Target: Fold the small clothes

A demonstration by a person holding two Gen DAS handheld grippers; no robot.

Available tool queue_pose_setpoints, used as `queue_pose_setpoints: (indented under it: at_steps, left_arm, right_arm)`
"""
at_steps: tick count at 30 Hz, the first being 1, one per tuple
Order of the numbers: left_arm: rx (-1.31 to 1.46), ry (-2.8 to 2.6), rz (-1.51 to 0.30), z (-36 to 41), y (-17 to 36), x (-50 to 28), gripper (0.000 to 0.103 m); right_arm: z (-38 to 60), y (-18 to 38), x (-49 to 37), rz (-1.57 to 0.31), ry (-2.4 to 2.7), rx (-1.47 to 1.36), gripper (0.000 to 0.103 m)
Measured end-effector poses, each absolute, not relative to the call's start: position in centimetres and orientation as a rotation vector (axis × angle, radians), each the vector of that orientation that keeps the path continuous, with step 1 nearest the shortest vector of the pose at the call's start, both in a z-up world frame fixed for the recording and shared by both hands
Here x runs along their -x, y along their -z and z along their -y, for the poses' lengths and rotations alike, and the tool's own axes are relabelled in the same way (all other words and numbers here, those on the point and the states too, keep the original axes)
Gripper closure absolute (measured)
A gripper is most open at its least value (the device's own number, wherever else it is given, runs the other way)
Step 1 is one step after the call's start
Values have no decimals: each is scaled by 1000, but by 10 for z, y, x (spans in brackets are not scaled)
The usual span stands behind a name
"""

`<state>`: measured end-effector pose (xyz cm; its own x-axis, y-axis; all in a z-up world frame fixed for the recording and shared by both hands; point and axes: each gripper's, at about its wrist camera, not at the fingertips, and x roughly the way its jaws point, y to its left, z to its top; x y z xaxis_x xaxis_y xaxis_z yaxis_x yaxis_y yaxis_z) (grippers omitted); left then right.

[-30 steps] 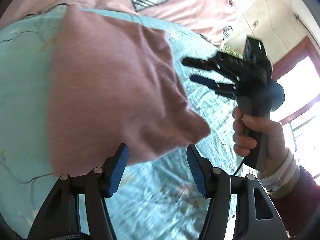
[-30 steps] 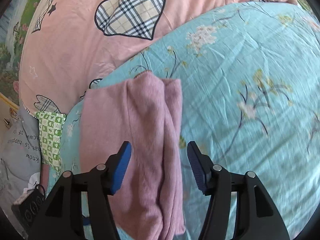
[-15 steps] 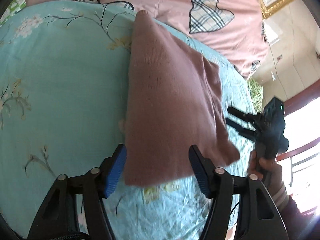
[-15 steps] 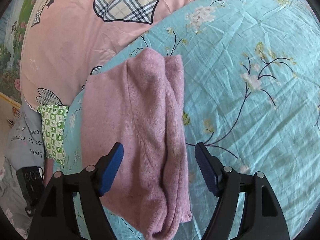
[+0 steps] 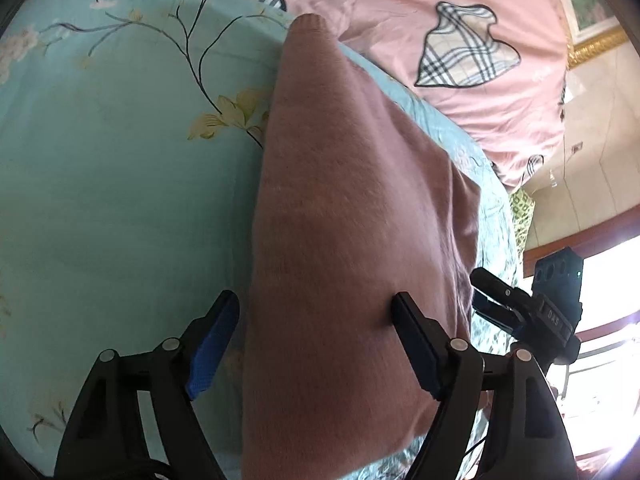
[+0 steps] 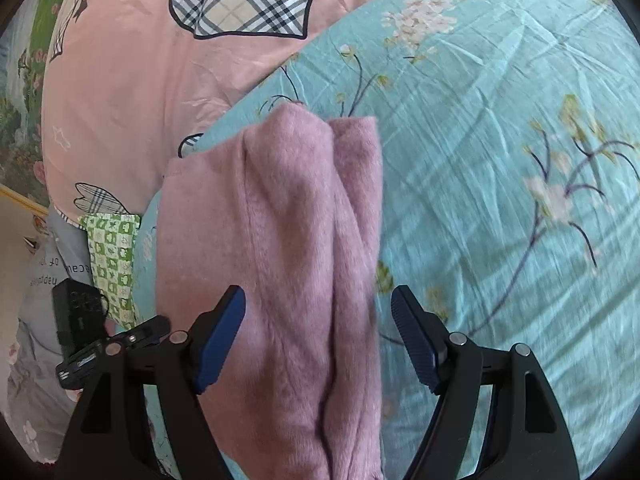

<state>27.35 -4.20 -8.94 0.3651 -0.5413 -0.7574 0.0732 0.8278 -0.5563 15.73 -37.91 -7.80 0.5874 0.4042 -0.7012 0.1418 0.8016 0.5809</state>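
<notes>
Left wrist view: the left claw (image 5: 316,330) hangs over a folded pink knit garment (image 5: 352,240) lying on a turquoise floral bedspread (image 5: 120,184). Its jaws are opening; the garment's near end shows between the blue pads (image 5: 212,344), and the right pad's tip meets the knit in this view, though no grip shows. The garment runs lengthwise away from the camera toward the bedspread's far edge, where a pink quilt (image 5: 400,12) with plaid patches begins. At the right edge the right claw (image 5: 492,292) points in toward the garment's side, near a bright window (image 5: 600,320).

Right wrist view: the right claw (image 6: 318,336) stands wide with nothing gripped, its pads (image 6: 414,340) either side of the garment's (image 6: 280,240) near end, apart from the cloth. The garment lies in lengthwise folds close to the bedspread's (image 6: 500,160) left edge. Beyond that edge sit the pink quilt (image 6: 132,80) and a green checked cloth (image 6: 112,256). The left claw (image 6: 152,332) shows at the lower left, beside the garment.
</notes>
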Motion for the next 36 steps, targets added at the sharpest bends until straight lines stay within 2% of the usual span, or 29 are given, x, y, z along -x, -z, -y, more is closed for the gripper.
queue_pose_setpoints:
  at_steps: [5,7,8,9,10,11,14,19,25,31,36]
  left_arm:
    - [545,428,-1129,40,107,-291,21]
    - [577,436,-1134,41,115,-296,25]
    - [591,445,-1130,42,118,-298,36]
    - [594,462,-1127,45,118,-299,43]
    - [573,464,-1123,49,117,-299,45]
    - [549,467,-1113,52,114,-298,53]
    - [534,500,-1073,50,100,-287,63]
    - [510,515,-1011,35,71,-253,66]
    - [575,436,-936,-37,48,-192,66]
    - [614,310,-913,-98,50,-150,66]
    - [660,215,-908,-131,72,-132,65]
  right_arm:
    - [378,89,-172,-965,-193,-624,27]
    - [378,99,-179,-986,-211,-635,27]
    - [377,105,-182,-998,-233,-649,27]
    - [376,109,-184,-993,-251,-657,28]
    - [374,108,-184,-983,-259,-651,41]
    - [371,108,-186,-991,-278,-650,60]
    - [361,98,-186,-988,-282,-620,72]
    - [336,68,-174,-946,-341,-588,74]
    - [277,45,-161,-937,-490,-538,74]
    - [207,58,-158,-964,-642,-534,74]
    - [165,80,-167,-1021,-689,-516,74]
